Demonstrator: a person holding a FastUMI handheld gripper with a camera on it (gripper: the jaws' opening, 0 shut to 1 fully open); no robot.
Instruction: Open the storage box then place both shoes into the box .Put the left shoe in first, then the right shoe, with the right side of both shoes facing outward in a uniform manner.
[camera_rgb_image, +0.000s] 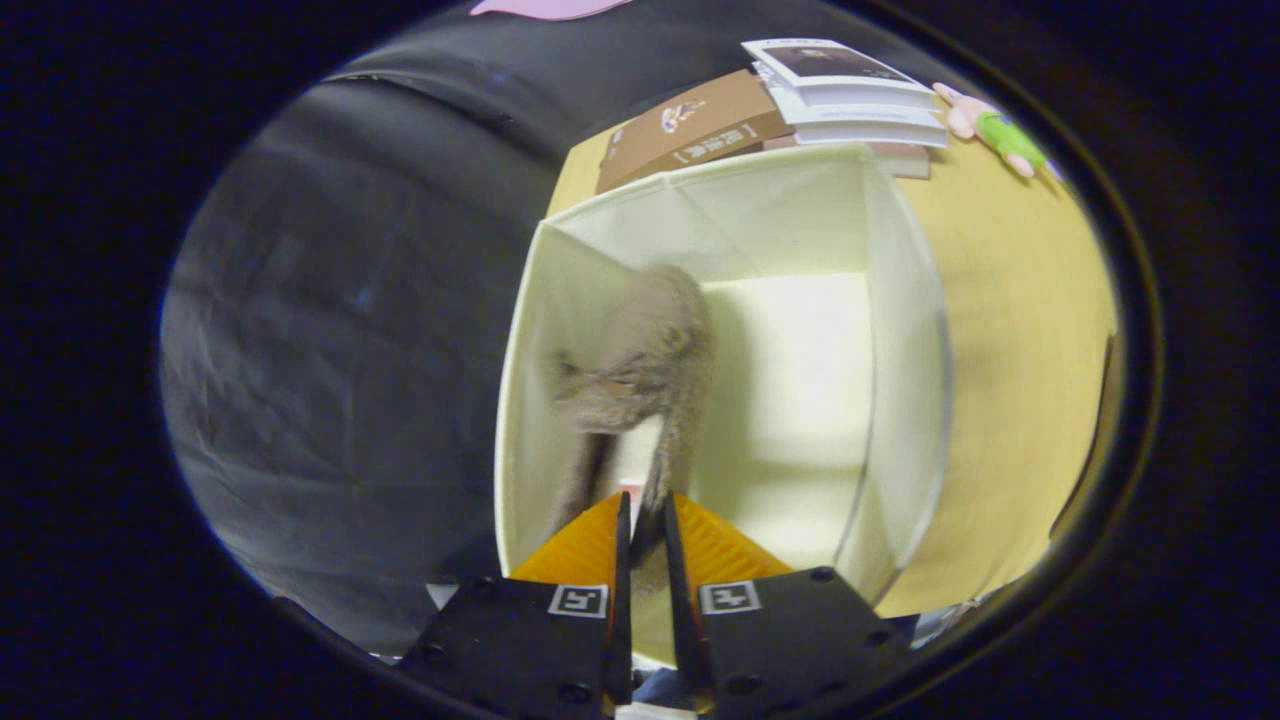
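Gripper (645, 535) pointing down into the box, fingers nearly closed, pinching the shoe's edge

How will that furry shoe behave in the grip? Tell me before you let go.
The furry shoe hangs into the storage box from the gripper, pinched by a thin edge, so it is probably light. Its upper looks soft and may flop. It could tip on landing.

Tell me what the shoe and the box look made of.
Shoe, pinched between the closed fingers of the gripper and hanging into the box: looks like fuzzy suede or fleece, matte, with a soft furry outline. Box: probably thin translucent plastic, smooth with a slight sheen; its crisp fold lines and see-through side wall suggest so.
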